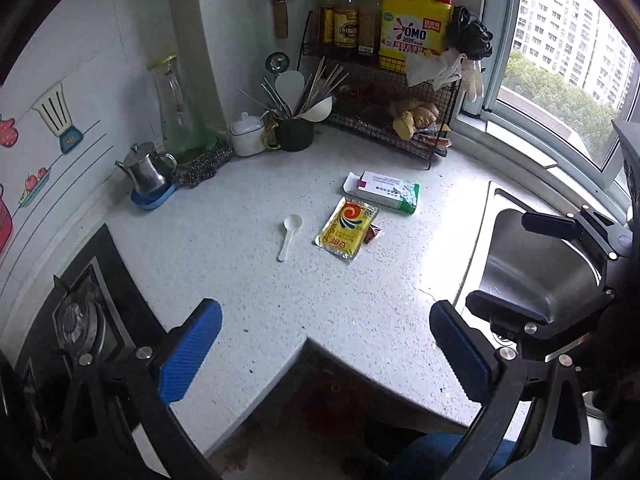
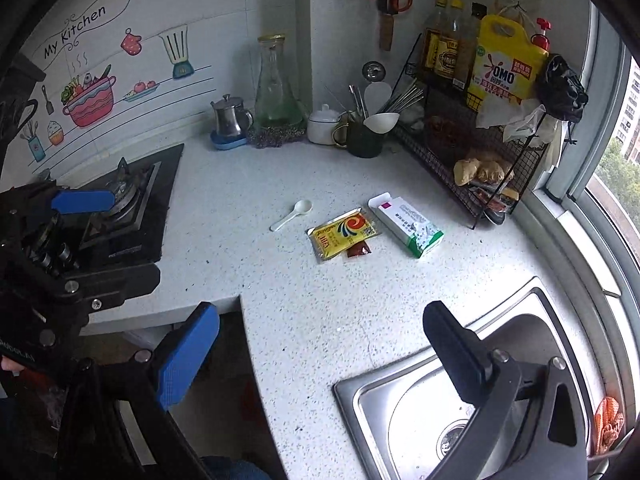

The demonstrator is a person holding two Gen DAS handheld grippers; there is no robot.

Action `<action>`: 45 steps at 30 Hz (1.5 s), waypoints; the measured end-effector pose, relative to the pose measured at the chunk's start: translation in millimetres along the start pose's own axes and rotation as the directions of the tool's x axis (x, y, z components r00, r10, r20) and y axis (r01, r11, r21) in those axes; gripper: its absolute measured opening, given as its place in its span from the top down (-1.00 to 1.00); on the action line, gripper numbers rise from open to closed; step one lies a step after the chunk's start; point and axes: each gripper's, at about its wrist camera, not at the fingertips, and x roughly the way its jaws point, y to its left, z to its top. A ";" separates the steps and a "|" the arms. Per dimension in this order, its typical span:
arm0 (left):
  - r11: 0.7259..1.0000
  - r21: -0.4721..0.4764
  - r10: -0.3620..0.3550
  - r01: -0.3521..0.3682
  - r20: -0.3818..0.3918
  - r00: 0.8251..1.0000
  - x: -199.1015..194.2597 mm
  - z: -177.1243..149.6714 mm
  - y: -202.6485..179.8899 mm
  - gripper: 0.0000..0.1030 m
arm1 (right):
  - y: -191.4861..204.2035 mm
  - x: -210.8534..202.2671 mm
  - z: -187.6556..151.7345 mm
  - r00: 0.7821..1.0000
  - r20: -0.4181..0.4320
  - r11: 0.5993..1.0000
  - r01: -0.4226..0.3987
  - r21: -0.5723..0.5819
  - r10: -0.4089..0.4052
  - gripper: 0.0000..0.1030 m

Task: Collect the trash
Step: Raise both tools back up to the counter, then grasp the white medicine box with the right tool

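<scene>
Trash lies mid-counter: a yellow sachet [image 1: 347, 229] [image 2: 344, 233] with a small red-brown sachet [image 1: 374, 234] [image 2: 357, 250] tucked at its edge, a white plastic spoon [image 1: 290, 236] [image 2: 292, 214] to its left, and a white-and-green carton [image 1: 386, 192] [image 2: 408, 224] behind it on the right. My left gripper [image 1: 326, 344] [image 2: 108, 240] hovers open over the counter's front edge, well short of the trash, holding nothing. My right gripper [image 2: 320, 356] [image 1: 524, 266] is open too, near the sink, with nothing between its fingers.
A steel sink [image 1: 516, 256] [image 2: 360, 384] is set into the counter on the right, a gas hob [image 1: 80, 320] [image 2: 128, 204] on the left. At the back stand a wire rack [image 1: 380, 120] with bottles, a mug of chopsticks [image 1: 294, 132] and a steel pot [image 1: 146, 172]. The counter front has a notch.
</scene>
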 end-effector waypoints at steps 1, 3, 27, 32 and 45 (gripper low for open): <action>1.000 0.001 -0.001 0.001 -0.012 1.000 7.3 8.5 0.9 -1.00 | -5.5 4.3 5.1 1.000 -0.002 1.000 -0.003 0.005 0.003 -0.98; 1.000 -0.011 -0.017 0.017 -0.033 0.999 19.5 21.0 3.7 -1.00 | -16.8 12.9 15.1 1.000 -0.009 1.000 -0.007 0.014 0.007 -0.98; 0.997 -0.066 -0.058 0.044 -0.231 0.971 173.9 84.1 13.3 -1.00 | -121.3 165.1 66.1 0.975 -0.213 0.998 -0.061 0.005 0.060 -0.98; 0.995 -0.091 -0.064 0.042 -0.252 0.966 194.1 89.0 16.4 -1.00 | -129.8 204.6 68.7 0.965 -0.255 0.997 -0.074 -0.038 0.062 -0.98; 0.990 -0.138 -0.070 0.030 -0.294 0.953 220.1 80.2 41.9 -1.00 | -132.1 261.9 72.9 0.931 -0.345 0.980 -0.167 -0.109 0.120 -0.61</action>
